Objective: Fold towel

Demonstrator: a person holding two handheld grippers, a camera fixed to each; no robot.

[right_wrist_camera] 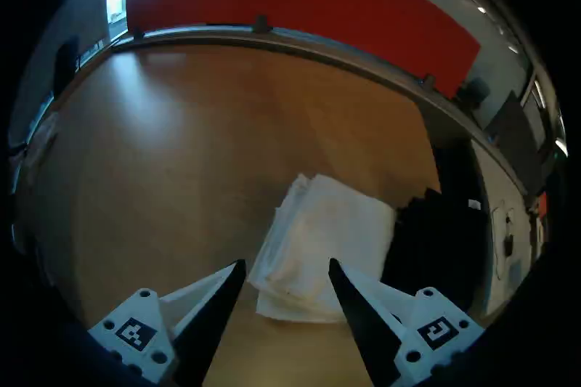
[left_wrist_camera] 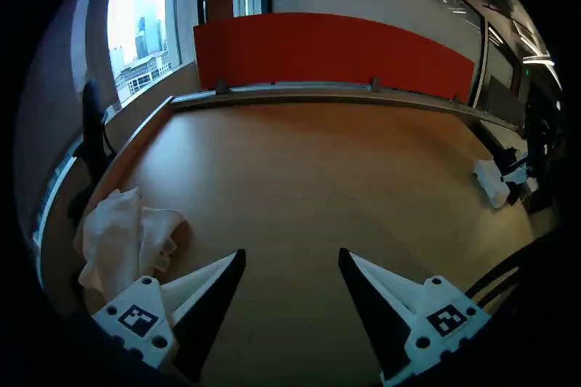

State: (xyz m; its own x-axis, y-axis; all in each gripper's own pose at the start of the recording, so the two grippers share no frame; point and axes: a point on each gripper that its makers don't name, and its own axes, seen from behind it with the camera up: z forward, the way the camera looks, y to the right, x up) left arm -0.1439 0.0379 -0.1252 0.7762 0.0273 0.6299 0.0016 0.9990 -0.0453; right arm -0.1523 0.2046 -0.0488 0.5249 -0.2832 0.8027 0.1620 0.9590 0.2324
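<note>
Lying by table [right_wrist_camera: 181, 155] edge, folded towel [right_wrist_camera: 330, 242]

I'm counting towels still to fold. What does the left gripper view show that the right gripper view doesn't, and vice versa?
Left gripper view: a crumpled towel near the edge of the wooden table, beside the open left gripper. Right gripper view: a folded towel lying flat just ahead of the open right gripper. Both: that table and the red partition.

Folded towel [right_wrist_camera: 327, 234], near edge partly hidden
</note>
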